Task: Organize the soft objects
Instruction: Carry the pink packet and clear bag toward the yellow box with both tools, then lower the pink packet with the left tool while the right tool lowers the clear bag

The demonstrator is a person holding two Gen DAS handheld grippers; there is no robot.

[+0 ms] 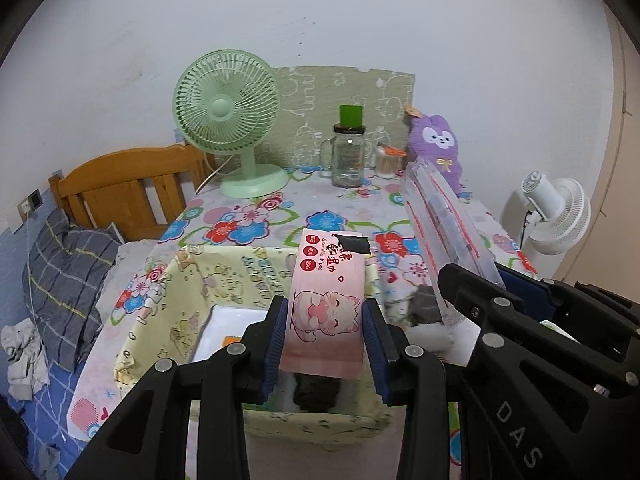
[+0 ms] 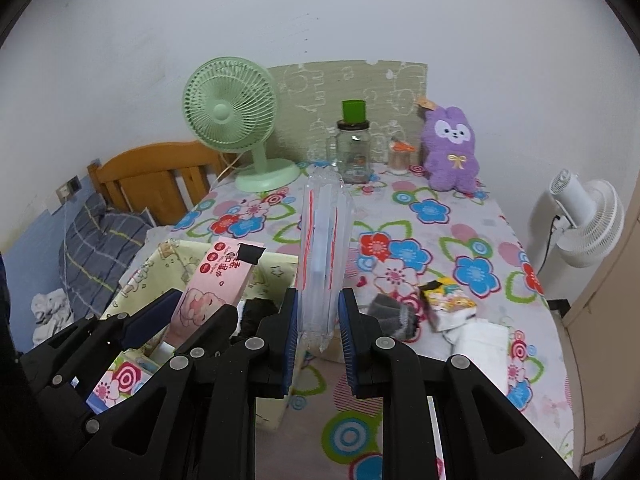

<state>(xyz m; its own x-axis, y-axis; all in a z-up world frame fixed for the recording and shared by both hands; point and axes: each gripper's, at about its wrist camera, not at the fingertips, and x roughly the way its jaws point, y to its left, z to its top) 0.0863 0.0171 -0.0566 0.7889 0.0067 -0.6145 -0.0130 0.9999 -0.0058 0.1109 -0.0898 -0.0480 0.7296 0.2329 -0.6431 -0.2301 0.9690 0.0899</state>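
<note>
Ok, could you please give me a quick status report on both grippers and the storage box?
Left gripper shut on pink wet-wipes pack, over fabric storage box. Right gripper shut on clear plastic pack, beside box. Nothing blocking the box opening.

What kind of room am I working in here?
Most likely a bedroom: a wooden bed headboard with a plaid pillow sits beside the floral-clothed table, which holds a purple plush toy.

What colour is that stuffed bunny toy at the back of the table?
The stuffed bunny is purple with a white face and a small gold bow, clearest in the right wrist view.
</note>
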